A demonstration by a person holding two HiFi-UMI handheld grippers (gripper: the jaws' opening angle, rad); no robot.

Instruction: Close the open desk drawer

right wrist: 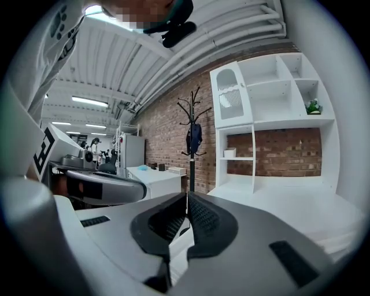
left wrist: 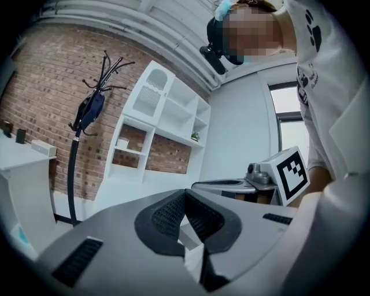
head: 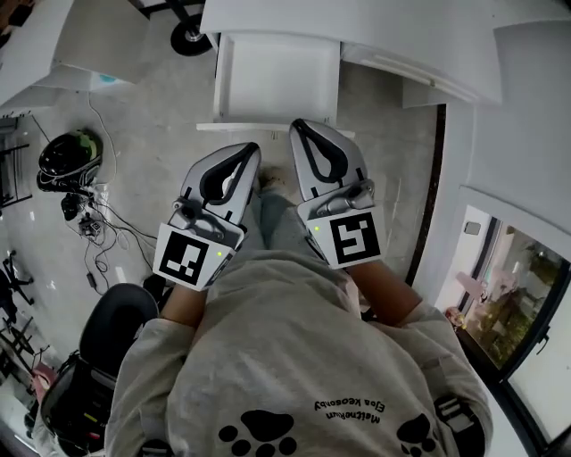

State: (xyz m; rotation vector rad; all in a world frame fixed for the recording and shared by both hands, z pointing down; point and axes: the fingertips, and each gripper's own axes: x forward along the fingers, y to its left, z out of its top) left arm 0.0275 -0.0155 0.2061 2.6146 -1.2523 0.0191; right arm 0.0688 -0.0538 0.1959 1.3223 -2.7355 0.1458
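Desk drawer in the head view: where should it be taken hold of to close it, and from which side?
Its front panel, approached from the side facing away from the desk and pushed straight in. The drawer sticks out squarely with that flat panel facing the shut left gripper and right gripper. No handle shows from above, so press, not pinch.

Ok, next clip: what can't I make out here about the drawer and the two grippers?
- Front and handle of the drawer: the head view looks down on it, and neither gripper view shows it.
- The drawer's rear: tucked under the desk in the head view.
- Contact: the tip of the right gripper overlaps the drawer's front edge in the head view, so touching or hovering cannot be told. The same doubt holds for the left gripper.
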